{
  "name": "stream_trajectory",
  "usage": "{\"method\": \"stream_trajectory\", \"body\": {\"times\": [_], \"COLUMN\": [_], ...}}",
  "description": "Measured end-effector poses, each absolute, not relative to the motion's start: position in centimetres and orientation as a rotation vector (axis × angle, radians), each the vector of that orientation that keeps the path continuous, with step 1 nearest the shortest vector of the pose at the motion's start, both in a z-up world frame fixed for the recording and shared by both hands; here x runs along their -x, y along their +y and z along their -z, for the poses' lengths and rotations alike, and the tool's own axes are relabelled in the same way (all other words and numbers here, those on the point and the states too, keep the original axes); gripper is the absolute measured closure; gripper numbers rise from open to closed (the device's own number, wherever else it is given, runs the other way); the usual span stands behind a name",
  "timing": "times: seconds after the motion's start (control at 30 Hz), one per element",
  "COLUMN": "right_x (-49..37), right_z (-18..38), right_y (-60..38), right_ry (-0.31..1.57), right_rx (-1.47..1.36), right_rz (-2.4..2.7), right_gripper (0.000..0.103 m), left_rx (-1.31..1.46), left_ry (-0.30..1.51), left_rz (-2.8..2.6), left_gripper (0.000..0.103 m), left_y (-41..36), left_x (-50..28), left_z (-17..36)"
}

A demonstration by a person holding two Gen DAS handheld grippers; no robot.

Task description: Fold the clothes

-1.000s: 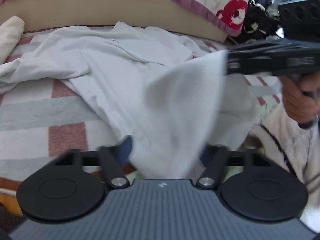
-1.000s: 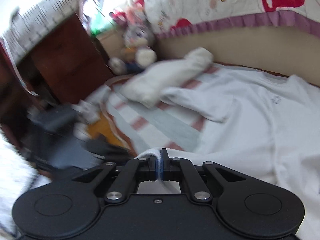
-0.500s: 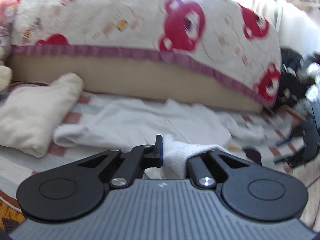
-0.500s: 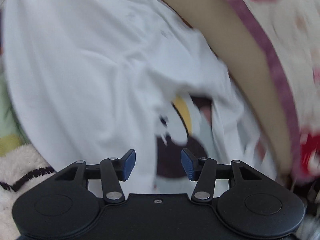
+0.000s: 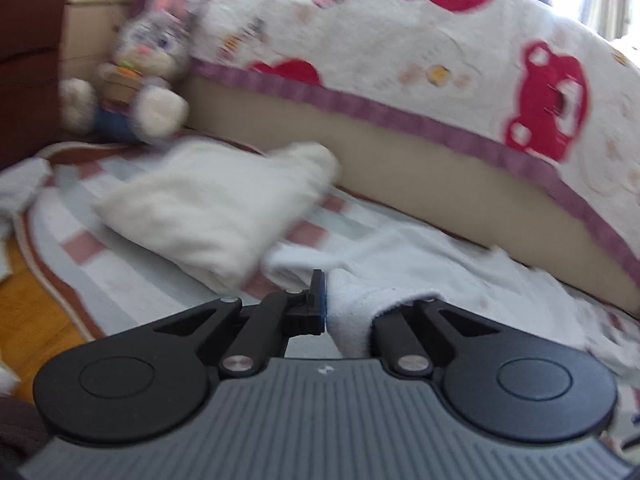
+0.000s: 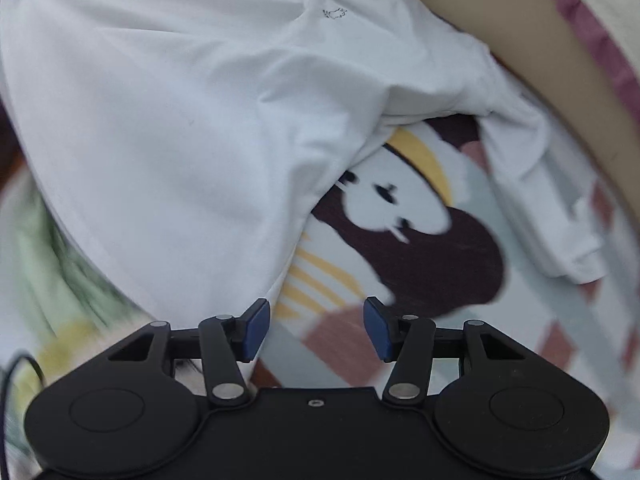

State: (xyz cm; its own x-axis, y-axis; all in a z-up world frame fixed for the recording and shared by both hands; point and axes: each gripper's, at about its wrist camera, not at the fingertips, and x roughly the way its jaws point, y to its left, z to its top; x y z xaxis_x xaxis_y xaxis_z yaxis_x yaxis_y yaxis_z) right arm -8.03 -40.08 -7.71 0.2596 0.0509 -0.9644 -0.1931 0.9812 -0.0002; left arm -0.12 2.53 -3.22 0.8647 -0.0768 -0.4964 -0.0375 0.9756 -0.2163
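A white shirt (image 6: 168, 120) lies spread on the bed, one sleeve (image 6: 540, 200) trailing to the right in the right wrist view. My right gripper (image 6: 316, 328) hovers open over the blanket beside the shirt's lower edge, with nothing between its blue pads (image 6: 256, 326). In the left wrist view the same white shirt (image 5: 460, 268) stretches toward the bed's back. My left gripper (image 5: 326, 304) is shut on a bunched edge of it, and the cloth drapes over the right finger.
A cream folded cloth (image 5: 216, 204) lies left of the shirt on the checked blanket (image 5: 132, 280). A plush rabbit (image 5: 136, 76) sits in the back corner. A bear-print quilt (image 5: 440, 52) is piled along the back. The wooden floor (image 5: 28, 320) shows at left.
My right gripper let go of the shirt and swung over its right side. My left gripper closed on the shirt's edge and turned left, toward the cream cloth and plush rabbit.
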Motion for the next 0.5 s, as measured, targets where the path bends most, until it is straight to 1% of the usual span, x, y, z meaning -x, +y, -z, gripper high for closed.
{"method": "stream_trajectory", "body": {"times": [0.13, 0.17, 0.2, 0.27, 0.3, 0.4, 0.5], "right_x": [6.3, 6.3, 6.6, 7.0, 7.2, 7.1, 6.7], "right_z": [9.4, 9.2, 8.7, 7.6, 7.0, 5.7, 6.5], "right_y": [-41.2, -41.3, -41.0, -40.3, -39.1, -35.7, -32.4], "right_ry": [1.345, 1.316, 1.274, 1.191, 1.159, 1.106, 1.145], "right_rx": [-0.123, -0.162, -0.162, -0.154, -0.103, 0.001, 0.032], "right_rz": [-0.115, -0.094, -0.096, -0.106, -0.149, -0.308, -0.456], "right_gripper": [0.045, 0.045, 0.046, 0.055, 0.062, 0.063, 0.063], "left_rx": [0.163, 0.154, 0.153, 0.165, 0.174, 0.203, 0.235], "left_ry": [0.639, 0.654, 0.656, 0.657, 0.662, 0.732, 0.790], "left_rz": [0.018, 0.018, 0.014, 0.013, 0.015, 0.017, -0.014], "left_gripper": [0.101, 0.101, 0.101, 0.101, 0.101, 0.101, 0.099], "left_y": [2.1, 2.0, 2.1, 2.8, 3.2, 4.0, 3.7], "left_x": [-0.4, -0.3, -0.3, -1.1, -1.8, -5.0, -6.9], "left_z": [5.6, 6.0, 6.3, 6.2, 6.0, 5.6, 5.7]}}
